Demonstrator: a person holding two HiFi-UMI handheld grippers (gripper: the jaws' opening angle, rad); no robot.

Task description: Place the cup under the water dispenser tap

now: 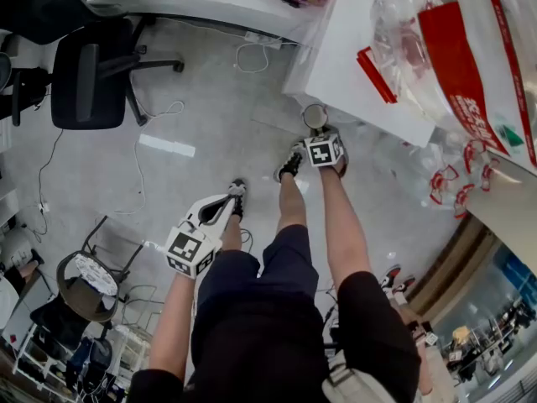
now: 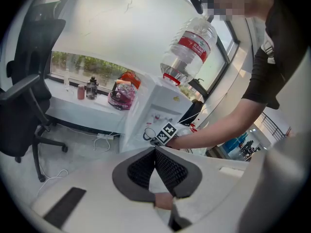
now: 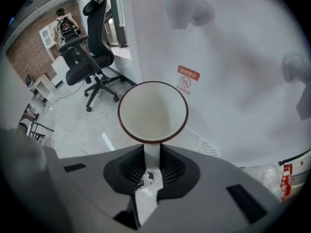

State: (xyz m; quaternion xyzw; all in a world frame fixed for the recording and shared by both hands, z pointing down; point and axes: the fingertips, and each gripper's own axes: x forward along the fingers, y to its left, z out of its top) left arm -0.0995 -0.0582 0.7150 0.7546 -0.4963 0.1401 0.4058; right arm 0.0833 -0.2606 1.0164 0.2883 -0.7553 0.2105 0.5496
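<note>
R gripper (image 3: 151,154) is pinching the cup (image 3: 153,111) by its white side part below the rim; prob. light, stiff, slick.

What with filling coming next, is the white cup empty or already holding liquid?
Empty. The right gripper view looks into the white, red-rimmed cup in the right hand-held gripper and shows only bare pale inside.

Occlusion notes
Head view: cup (image 1: 315,116) mostly behind cube of right gripper (image 1: 320,134); bottle (image 1: 470,74) cropped at frame top. Taps (image 3: 187,8) blurred in right gripper view.
</note>
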